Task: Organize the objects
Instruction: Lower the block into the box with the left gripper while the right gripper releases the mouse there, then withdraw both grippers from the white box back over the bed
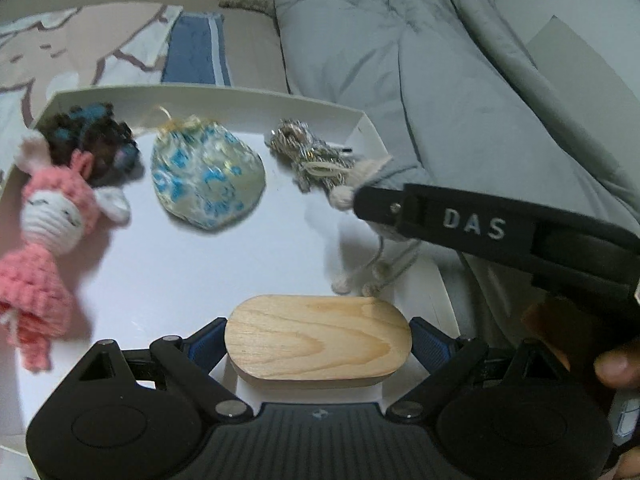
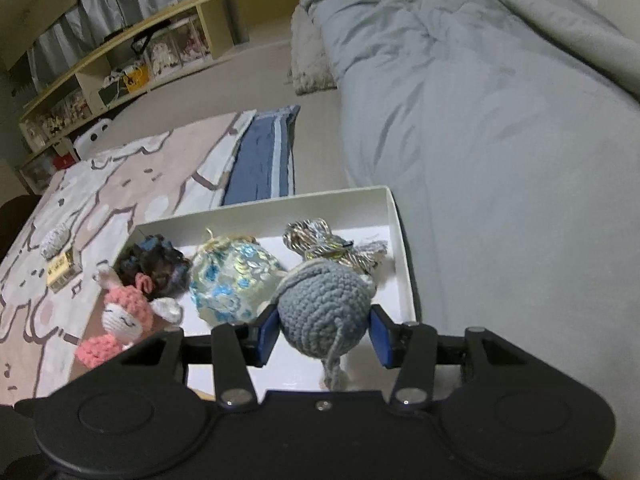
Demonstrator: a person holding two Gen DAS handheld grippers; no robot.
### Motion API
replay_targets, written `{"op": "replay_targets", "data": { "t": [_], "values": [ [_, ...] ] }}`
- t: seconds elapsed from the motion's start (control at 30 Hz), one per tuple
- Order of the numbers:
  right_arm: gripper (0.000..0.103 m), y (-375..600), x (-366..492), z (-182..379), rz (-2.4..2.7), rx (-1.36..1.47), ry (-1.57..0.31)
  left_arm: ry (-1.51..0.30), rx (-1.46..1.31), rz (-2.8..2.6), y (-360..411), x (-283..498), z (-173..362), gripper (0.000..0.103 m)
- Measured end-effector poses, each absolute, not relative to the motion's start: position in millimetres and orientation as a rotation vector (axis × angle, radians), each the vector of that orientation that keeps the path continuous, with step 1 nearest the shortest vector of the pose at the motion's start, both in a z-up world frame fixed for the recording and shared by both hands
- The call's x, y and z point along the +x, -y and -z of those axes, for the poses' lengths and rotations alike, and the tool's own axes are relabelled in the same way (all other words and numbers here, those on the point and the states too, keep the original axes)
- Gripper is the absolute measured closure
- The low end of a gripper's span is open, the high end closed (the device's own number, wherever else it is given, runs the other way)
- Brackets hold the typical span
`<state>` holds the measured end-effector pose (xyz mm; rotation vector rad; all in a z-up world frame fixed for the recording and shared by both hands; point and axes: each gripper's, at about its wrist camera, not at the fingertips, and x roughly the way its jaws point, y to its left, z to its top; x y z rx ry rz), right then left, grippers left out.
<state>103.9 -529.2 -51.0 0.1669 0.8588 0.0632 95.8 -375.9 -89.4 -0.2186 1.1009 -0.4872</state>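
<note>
Left wrist view. Left claw (image 1: 318, 340) closed on a wooden block (image 1: 318, 338), blue pads pressed to its two rounded ends. Block is stiff, smooth-faced and likely light; end-on grip looks sound, though sanded wood could slip if the squeeze eases. It sits over the near edge of the white tray (image 1: 208, 92). Ahead of the claw in the tray: brocade pouch (image 1: 208, 178) straight ahead, pink crochet doll (image 1: 48, 236) ahead-left with a dark curly hair tie (image 1: 96, 144) beyond it, metallic cord bundle (image 1: 308, 152) ahead-right. Right claw (image 1: 360, 200) reaches in from the right; a pale knitted limb shows at its tip.

Right wrist view. Right claw (image 2: 324, 330) partly open around a grey crochet toy (image 2: 322, 308). The left pad touches the round body; whether the right pad touches cannot be told. Toy is soft, light and compressible, and yarn gives good friction. Best hold is across the fat body, not the dangling tail (image 2: 334, 364), which would swing. Toy hangs over the tray's near-right part, cord bundle just beyond it, pouch ahead-left. Tray rests on a bed beside a grey duvet (image 2: 500, 140).
</note>
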Motion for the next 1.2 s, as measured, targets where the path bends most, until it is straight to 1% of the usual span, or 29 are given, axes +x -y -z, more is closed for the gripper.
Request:
{"op": "replay_targets", "data": {
  "t": [0.1, 0.17, 0.23, 0.27, 0.73, 1.2],
  "values": [
    [0.053, 532.8, 105.1, 58.4, -0.073, 0.182, -0.866, -1.143, -0.238, 0.496, 378.9, 99.2, 97.9, 0.008],
    [0.051, 537.5, 104.2, 61.5, -0.074, 0.207, -0.866, -1.167, -0.245, 0.512, 377.6, 101.0, 102.1, 0.004],
    [0.042, 541.4, 102.3, 62.1, -0.065, 0.23, -0.861, -1.163, -0.239, 0.518, 375.7, 100.6, 101.4, 0.003],
    [0.042, 542.6, 101.4, 61.9, -0.058, 0.233, -0.858, -1.159, -0.23, 0.519, 375.6, 100.1, 99.9, 0.002],
    [0.041, 538.2, 83.0, 43.5, -0.02, 0.23, -0.828, -1.131, -0.194, 0.527, 361.4, 91.9, 82.1, 0.002],
    [0.041, 524.6, 41.2, 0.7, 0.024, 0.293, -0.737, -1.006, -0.099, 0.535, 324.9, 79.9, 31.4, 0.002]
  ]
}}
